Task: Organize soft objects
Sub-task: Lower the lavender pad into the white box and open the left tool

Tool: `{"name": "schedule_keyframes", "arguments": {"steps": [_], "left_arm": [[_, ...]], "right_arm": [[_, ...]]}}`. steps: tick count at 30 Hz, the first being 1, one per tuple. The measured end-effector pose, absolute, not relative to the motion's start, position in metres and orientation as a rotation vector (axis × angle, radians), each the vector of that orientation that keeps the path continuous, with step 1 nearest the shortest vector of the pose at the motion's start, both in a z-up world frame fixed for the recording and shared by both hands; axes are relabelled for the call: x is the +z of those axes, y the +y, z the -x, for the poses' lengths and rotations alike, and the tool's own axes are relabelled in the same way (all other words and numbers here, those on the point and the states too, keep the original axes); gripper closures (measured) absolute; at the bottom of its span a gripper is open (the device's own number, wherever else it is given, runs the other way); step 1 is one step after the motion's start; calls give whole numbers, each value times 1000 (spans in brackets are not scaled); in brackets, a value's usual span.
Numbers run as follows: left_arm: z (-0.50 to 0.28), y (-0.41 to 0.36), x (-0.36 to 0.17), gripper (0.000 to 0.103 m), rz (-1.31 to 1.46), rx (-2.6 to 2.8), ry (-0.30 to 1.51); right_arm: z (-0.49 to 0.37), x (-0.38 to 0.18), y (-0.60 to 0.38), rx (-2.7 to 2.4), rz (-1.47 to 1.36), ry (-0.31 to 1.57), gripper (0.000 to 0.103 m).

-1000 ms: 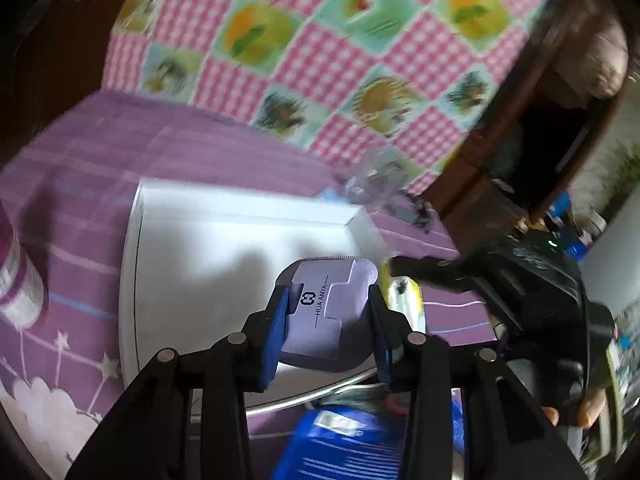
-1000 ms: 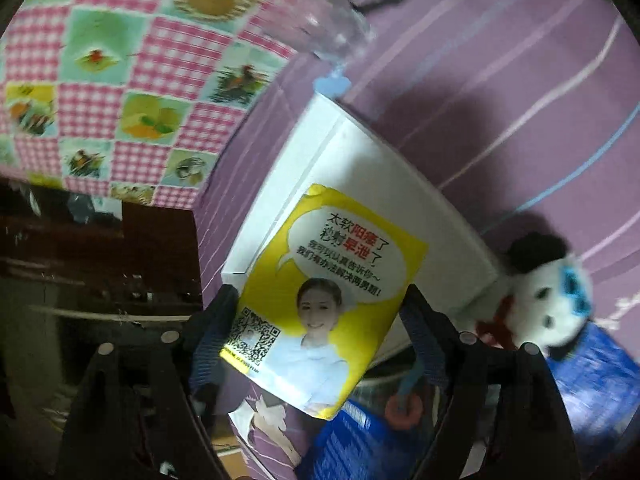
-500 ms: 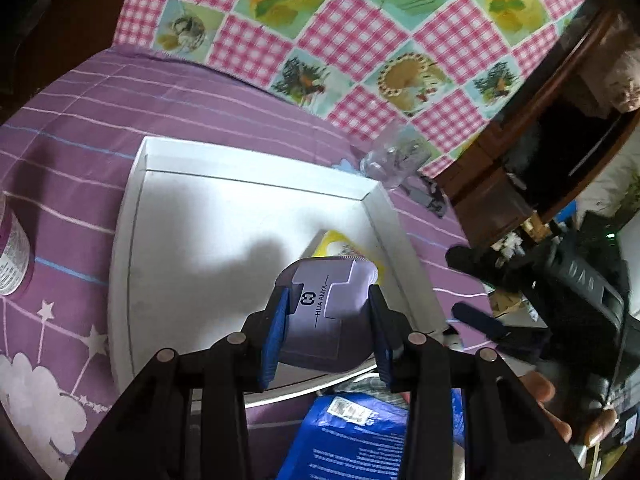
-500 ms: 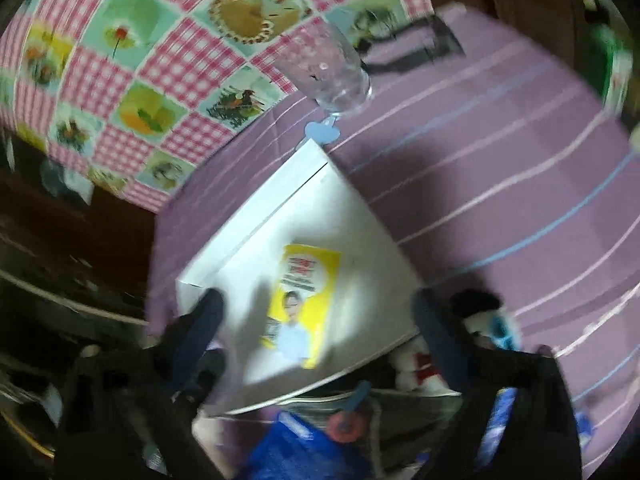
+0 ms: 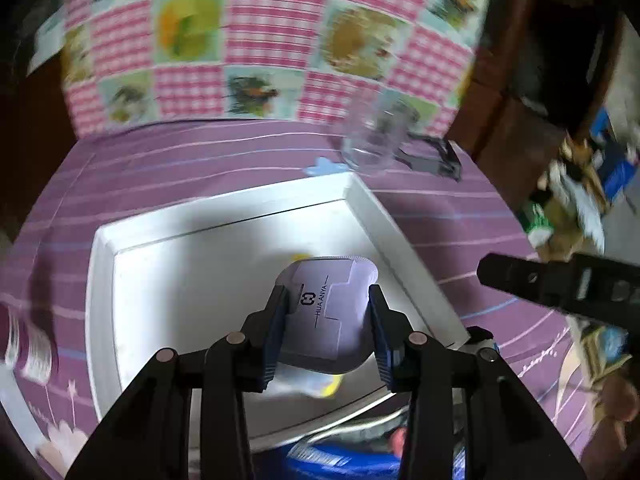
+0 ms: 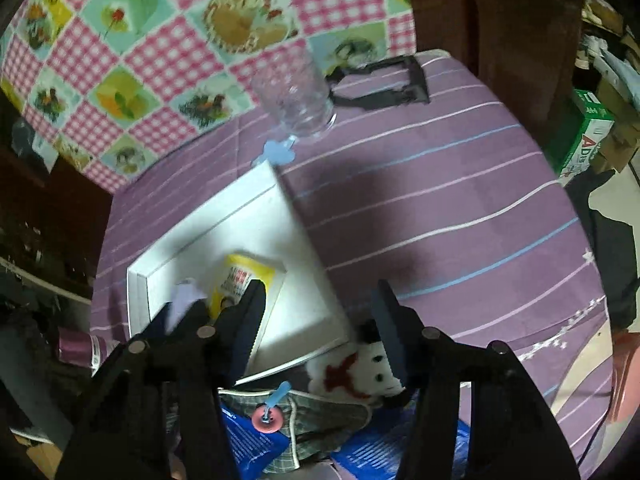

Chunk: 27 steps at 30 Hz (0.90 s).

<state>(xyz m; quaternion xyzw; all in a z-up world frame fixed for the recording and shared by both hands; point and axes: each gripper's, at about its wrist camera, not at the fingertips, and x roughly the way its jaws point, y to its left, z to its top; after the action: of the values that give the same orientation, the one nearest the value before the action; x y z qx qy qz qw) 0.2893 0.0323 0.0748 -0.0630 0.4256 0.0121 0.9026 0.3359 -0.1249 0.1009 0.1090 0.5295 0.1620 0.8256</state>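
My left gripper (image 5: pixel 328 300) is shut on a lilac packet (image 5: pixel 328 316) printed HUA ANYA and holds it low over the white tray (image 5: pixel 380 216). A yellow packet (image 6: pixel 244 280) lies flat in the tray; in the left wrist view only slivers of the yellow packet (image 5: pixel 298 257) show behind the lilac one. My right gripper (image 6: pixel 318 292) hangs above the tray's near right corner (image 6: pixel 320 312), jaws closing with nothing between them. A white plush toy (image 6: pixel 360 368) with a red scarf lies just below it. The lilac packet (image 6: pixel 184 300) shows at the left in the right wrist view.
A clear glass (image 6: pixel 296 96) and a black stand (image 6: pixel 384 84) sit behind the tray on the purple striped cloth. Blue packets (image 6: pixel 248 440) and a checked pouch (image 6: pixel 320 420) lie at the near edge. A can (image 5: pixel 28 348) stands left. A green box (image 6: pixel 588 136) is off the table.
The right gripper let go of the yellow packet into the tray, rose and narrowed its jaws. The left gripper carried the lilac packet across the tray, over the yellow one.
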Motion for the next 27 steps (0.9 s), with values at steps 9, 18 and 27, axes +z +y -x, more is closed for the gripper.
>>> {"name": "schedule_keyframes", "arguments": {"steps": [9,18,27], "left_arm": [[-301,51,54,11,272,-24,979],[-245,50,101,9,268,-58,775],[-148,68,126,3,144,237,580]], "right_arm": [[-344,94,-130,369,-269,1155,46],[-330,99,-118,464,-241,1170,46],[-281,128,-84,368,79,940,32]]}}
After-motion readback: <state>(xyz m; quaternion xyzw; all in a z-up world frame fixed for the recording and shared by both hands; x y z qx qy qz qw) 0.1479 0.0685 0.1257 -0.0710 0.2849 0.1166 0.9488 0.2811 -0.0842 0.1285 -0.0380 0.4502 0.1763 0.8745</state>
